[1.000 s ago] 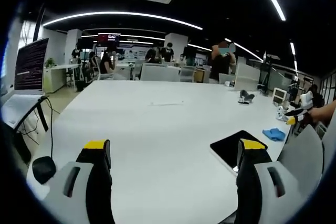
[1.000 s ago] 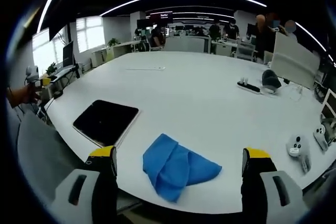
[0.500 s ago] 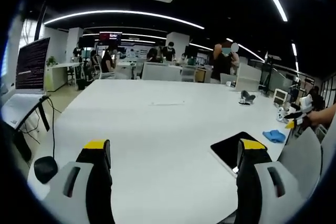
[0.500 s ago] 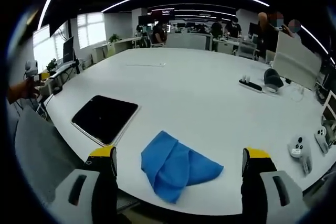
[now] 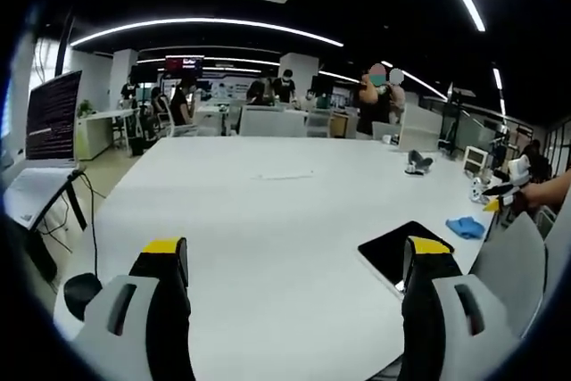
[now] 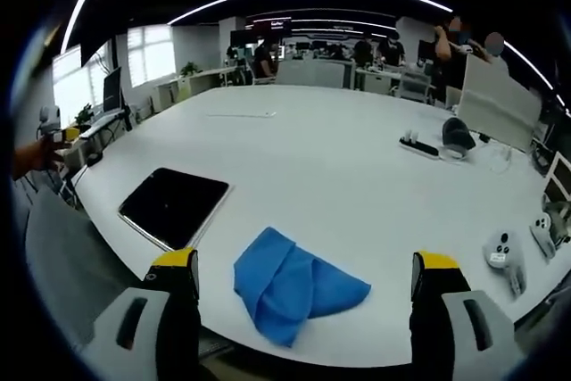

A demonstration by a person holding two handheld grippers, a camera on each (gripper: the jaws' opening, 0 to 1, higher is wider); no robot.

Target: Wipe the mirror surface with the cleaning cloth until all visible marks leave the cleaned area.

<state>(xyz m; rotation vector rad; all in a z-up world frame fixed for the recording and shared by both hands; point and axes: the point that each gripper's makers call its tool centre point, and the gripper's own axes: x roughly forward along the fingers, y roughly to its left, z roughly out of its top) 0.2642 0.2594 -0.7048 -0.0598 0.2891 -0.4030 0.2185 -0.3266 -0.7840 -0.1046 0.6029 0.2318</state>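
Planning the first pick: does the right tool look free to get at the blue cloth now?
Probably yes. The blue cloth lies crumpled on the white table directly ahead of the open right tool, with nothing between them; the mirror sits apart.

White table (image 6: 330, 167) with mirror (image 6: 174, 206), blue cloth (image 6: 294, 283)

In the left gripper view, the mirror's (image 5: 400, 250) near corner was hidden behind that gripper's jaw; marks on its dark face, beside the table's (image 5: 268, 220) edge, were too small to tell.
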